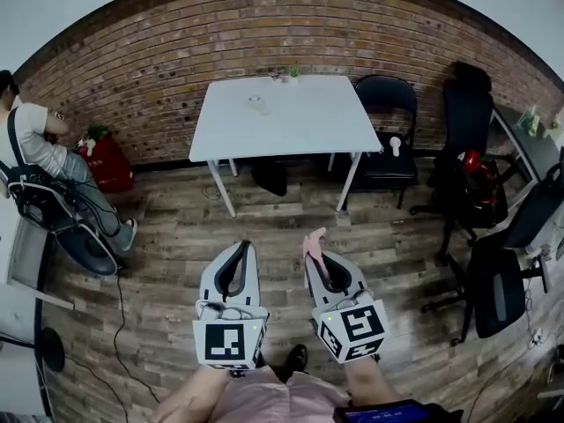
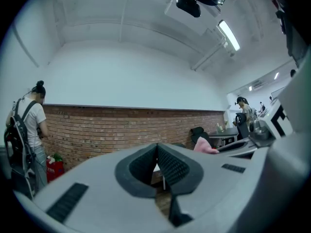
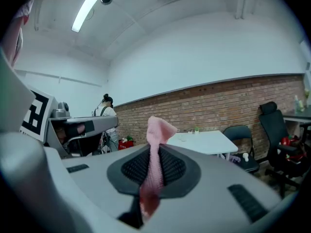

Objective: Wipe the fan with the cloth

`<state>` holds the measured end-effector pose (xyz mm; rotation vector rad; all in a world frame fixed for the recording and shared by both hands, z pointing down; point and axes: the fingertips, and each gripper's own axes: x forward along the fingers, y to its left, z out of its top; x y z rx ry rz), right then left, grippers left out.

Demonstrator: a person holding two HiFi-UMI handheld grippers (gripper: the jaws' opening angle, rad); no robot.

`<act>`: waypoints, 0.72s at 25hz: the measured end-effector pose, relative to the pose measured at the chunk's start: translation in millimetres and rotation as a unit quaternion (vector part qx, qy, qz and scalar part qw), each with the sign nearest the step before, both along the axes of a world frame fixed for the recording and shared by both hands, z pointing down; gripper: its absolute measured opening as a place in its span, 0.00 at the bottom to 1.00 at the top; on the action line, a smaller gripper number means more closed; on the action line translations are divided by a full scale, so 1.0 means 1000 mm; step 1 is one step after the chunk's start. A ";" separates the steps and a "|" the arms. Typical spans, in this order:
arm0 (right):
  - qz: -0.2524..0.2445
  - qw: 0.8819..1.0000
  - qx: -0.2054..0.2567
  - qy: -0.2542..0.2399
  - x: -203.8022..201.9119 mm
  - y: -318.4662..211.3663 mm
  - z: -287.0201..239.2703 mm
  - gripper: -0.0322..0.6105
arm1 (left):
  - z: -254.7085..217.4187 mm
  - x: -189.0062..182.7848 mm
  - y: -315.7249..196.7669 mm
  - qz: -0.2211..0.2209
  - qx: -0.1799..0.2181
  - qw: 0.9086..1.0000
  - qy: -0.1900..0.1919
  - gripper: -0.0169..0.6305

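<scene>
Left gripper point(image 2: 157, 152): jaws are shut fully together, with nothing caught between the pads. Right gripper point(image 3: 154, 154): jaws are clamped on the pink cloth point(image 3: 158, 130). A thin fold is pinched between the pads; one end sticks out past the tips at 12 o'clock and the other trails back toward 6. In the head view both grippers are held side by side, not touching, over the wood floor point(image 1: 159, 236), the left at 9 o'clock of the right. A white table point(image 1: 308, 122) is seen well ahead at 12 o'clock. A black chair point(image 1: 388, 95) is seen at 1 o'clock, with a small white object point(image 1: 394, 145) on its seat. Which item is the fan cannot be told.
</scene>
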<state>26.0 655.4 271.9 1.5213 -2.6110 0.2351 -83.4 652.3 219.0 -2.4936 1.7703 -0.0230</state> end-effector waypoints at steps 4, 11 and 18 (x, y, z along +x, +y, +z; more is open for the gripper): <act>-0.010 1.000 0.000 0.002 0.016 -0.002 0.000 0.11 | 0.002 0.013 0.002 -0.007 -0.001 1.000 -0.009 0.04; -0.013 1.000 -0.013 -0.006 0.021 -0.029 0.010 0.11 | 0.009 0.011 -0.018 -0.020 -0.011 1.000 0.003 0.04; -0.011 0.999 -0.040 0.000 0.000 -0.093 0.038 0.11 | 0.041 -0.022 -0.085 -0.030 -0.036 0.999 0.007 0.04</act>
